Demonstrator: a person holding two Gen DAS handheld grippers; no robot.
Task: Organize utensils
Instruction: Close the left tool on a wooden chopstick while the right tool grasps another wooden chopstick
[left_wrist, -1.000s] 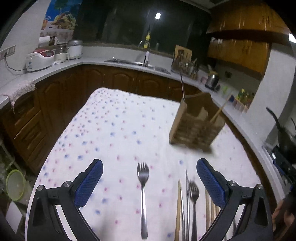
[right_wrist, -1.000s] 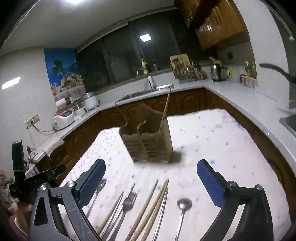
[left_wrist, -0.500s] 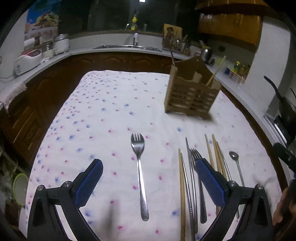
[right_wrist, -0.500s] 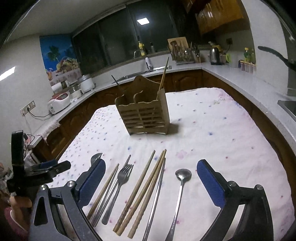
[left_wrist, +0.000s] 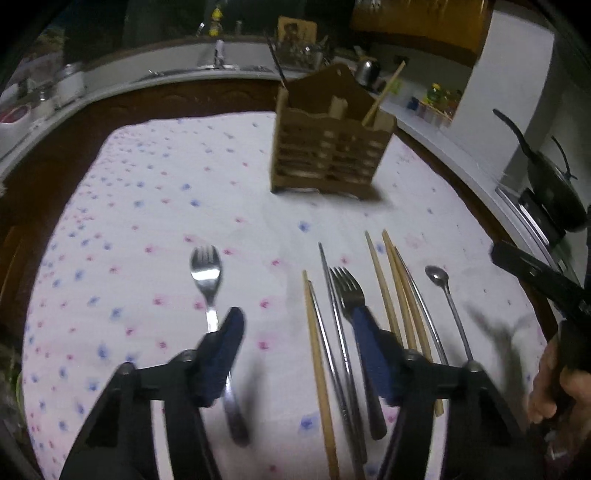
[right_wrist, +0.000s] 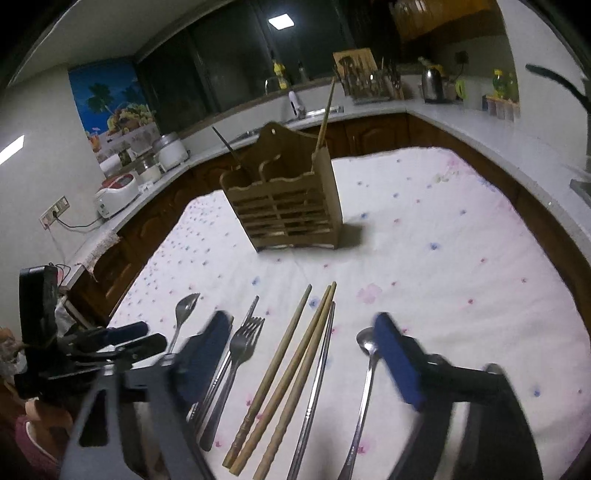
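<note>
A wooden slatted utensil holder stands upright at the far side of the table, with a wooden chopstick and a dark utensil in it. On the cloth lie a lone fork, a second fork, wooden chopsticks, metal chopsticks and a long spoon. My left gripper is open, low over the cloth between the lone fork and the row. My right gripper is open, low over the chopsticks. Both are empty.
The table has a white cloth with pink and blue dots. Wooden cabinets and a pale counter run around it, with rice cookers to the left and a kettle at the back. A dark pan stands on the right.
Both grippers have tilted down and come closer to the utensils on the cloth. Both sets of fingers have narrowed from wide open to partly open. Nothing was picked up.
</note>
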